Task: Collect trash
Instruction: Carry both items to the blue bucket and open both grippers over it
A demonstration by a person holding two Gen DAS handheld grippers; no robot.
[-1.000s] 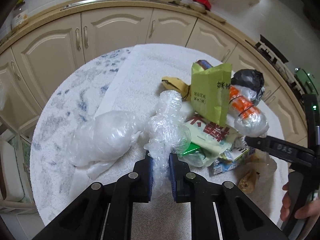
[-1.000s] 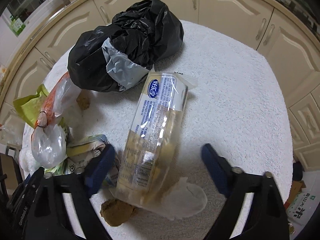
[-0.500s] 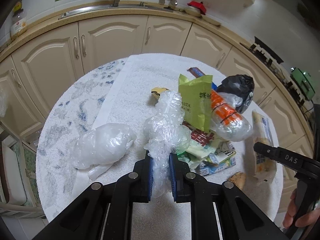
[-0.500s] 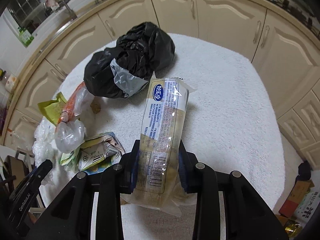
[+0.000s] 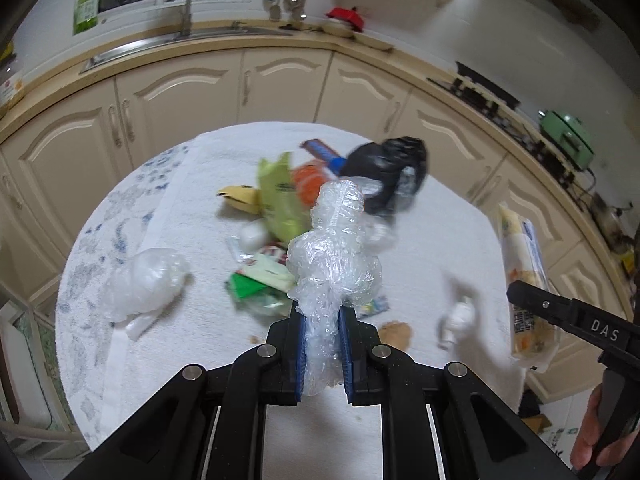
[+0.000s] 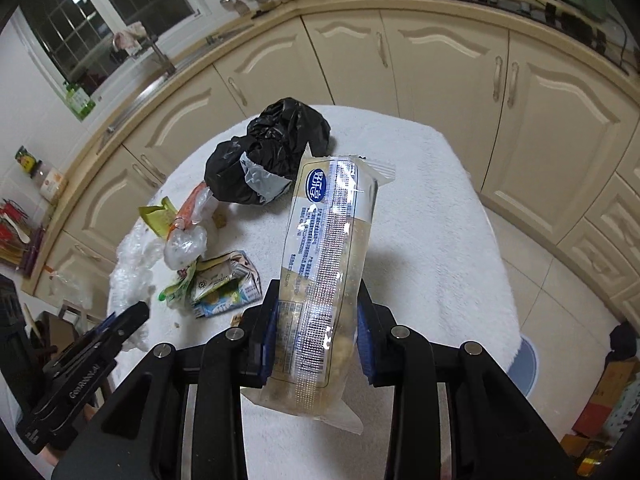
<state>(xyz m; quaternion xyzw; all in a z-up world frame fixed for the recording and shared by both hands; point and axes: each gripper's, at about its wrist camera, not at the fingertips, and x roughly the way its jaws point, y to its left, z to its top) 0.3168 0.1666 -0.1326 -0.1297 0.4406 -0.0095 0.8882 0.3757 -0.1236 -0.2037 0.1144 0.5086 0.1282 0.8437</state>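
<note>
1. Left wrist view. Left claw at 6 o'clock, clamped on crumpled clear plastic wrap, held clear above the bench. Lying on the white cover: clear bag bundle at 9 o'clock, green pouch and banana peel toward 12, black bag at 1 o'clock, brown scrap near 5. Right claw's arm and its load at 3 o'clock.
2. Right wrist view. Right claw at 6 o'clock, clamped on long clear snack wrapper, upright and off the cover. Flattened carton at 9 o'clock; black bag at 11.
3. Step in hand, by judgement: carry-off, one piece per claw, most litter uncollected.
4. Next move, by judgement: transfer of both loads to a bin or bag; none visible, so locating one first. Light film, likely to cling to the pads on release.
</note>
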